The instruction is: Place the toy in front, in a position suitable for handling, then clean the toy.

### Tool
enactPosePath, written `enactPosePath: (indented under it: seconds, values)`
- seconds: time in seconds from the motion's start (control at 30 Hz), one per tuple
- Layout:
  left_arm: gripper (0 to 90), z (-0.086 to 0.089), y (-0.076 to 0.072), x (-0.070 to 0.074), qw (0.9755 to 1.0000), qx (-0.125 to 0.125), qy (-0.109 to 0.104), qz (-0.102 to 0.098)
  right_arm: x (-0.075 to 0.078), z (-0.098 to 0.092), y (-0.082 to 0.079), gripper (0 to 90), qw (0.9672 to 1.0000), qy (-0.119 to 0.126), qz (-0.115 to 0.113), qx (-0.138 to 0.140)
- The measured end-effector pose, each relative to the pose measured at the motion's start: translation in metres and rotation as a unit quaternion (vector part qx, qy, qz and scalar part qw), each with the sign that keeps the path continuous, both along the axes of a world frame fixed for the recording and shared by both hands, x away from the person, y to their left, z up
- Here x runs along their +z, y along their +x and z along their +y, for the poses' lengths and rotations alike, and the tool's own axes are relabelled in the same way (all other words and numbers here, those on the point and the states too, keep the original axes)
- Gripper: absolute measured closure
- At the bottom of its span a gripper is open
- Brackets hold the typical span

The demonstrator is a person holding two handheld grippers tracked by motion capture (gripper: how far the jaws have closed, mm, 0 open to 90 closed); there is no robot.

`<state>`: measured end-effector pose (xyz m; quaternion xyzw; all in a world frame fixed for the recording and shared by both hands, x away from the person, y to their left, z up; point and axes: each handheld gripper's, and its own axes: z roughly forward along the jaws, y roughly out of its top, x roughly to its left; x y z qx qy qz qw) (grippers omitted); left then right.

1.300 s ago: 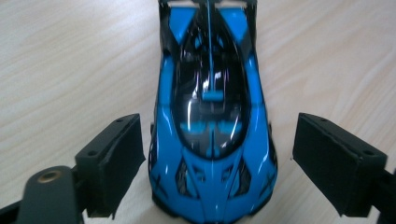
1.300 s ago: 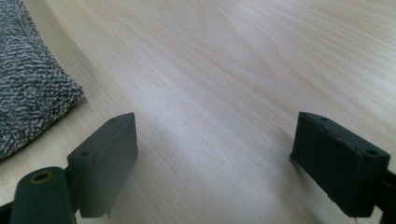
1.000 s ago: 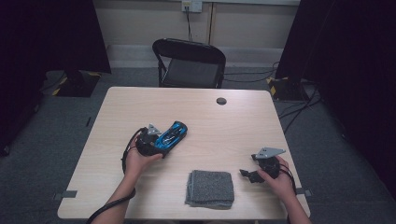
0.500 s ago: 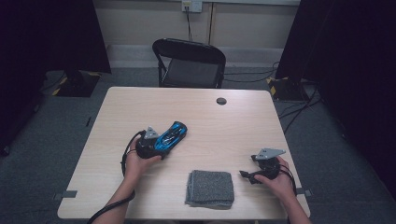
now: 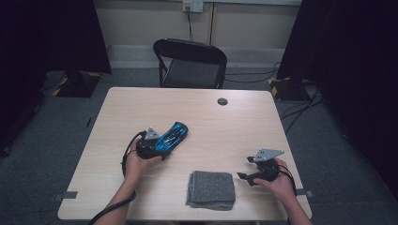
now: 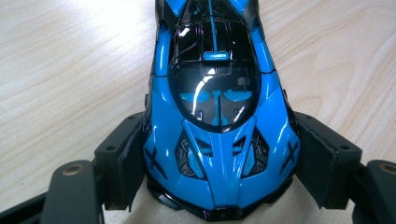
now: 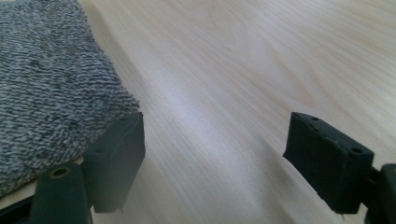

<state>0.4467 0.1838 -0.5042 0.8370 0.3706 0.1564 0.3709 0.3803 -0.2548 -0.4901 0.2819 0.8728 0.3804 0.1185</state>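
your left gripper (image 6: 219, 186) has just closed its jaws onto the nose of the blue toy car (image 5: 170, 138), left of centre on the table (image 5: 263, 122), so it looks ready to lift. your right gripper (image 7: 215, 158) has been narrowing a little but holds nothing, its jaws apart beside the grey cloth (image 5: 211, 188) at the near edge.

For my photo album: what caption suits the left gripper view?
Black tongs closing around the nose of a blue toy car on a pale wooden table.
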Motion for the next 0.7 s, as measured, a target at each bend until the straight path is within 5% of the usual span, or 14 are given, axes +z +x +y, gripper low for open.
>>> enactPosePath:
  seconds: [0.7]
  values:
    - [25.6, 0.000, -0.001, 0.000, 1.0000, 0.005, 0.000, -0.002, 0.014, 0.030, -0.010, 18.5, 0.9970, 0.053, 0.006, 0.056]
